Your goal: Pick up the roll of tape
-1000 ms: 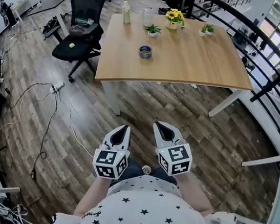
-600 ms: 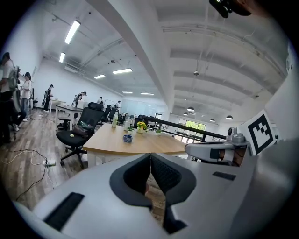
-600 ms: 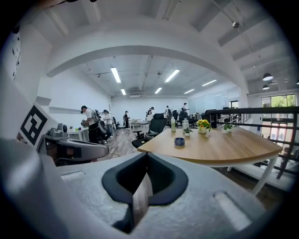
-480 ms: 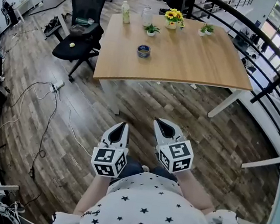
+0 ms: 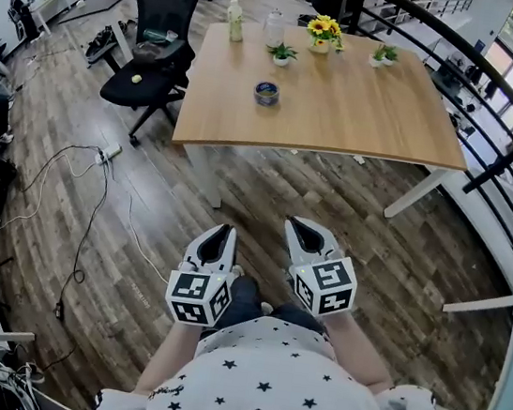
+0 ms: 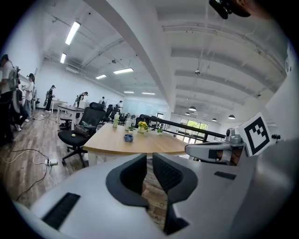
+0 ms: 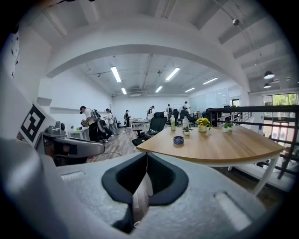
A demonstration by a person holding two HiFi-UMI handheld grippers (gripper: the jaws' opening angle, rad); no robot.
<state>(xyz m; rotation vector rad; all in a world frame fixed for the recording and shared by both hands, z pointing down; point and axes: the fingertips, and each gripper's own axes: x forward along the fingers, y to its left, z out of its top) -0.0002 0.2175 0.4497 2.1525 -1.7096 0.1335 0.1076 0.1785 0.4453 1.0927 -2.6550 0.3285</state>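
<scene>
The roll of tape [image 5: 266,93], a small dark blue ring, lies flat on the wooden table [image 5: 345,117], left of its middle. It also shows far ahead in the left gripper view as the tape [image 6: 128,137] and in the right gripper view as the tape [image 7: 178,139]. Both grippers are held close to the person's body, over the floor and well short of the table. My left gripper [image 5: 219,234] is opening, a narrow gap between its pads and nothing in it. My right gripper [image 5: 302,229] is shut and empty.
At the table's far edge stand two bottles [image 5: 233,22], a yellow flower pot [image 5: 321,33] and small plants [image 5: 281,54]. A black office chair [image 5: 151,80] sits at the table's left end. Cables [image 5: 94,214] run over the wooden floor at left, and a railing [image 5: 497,110] runs along the right.
The grippers hold their place near the body. Only the head view has shifted a little.
</scene>
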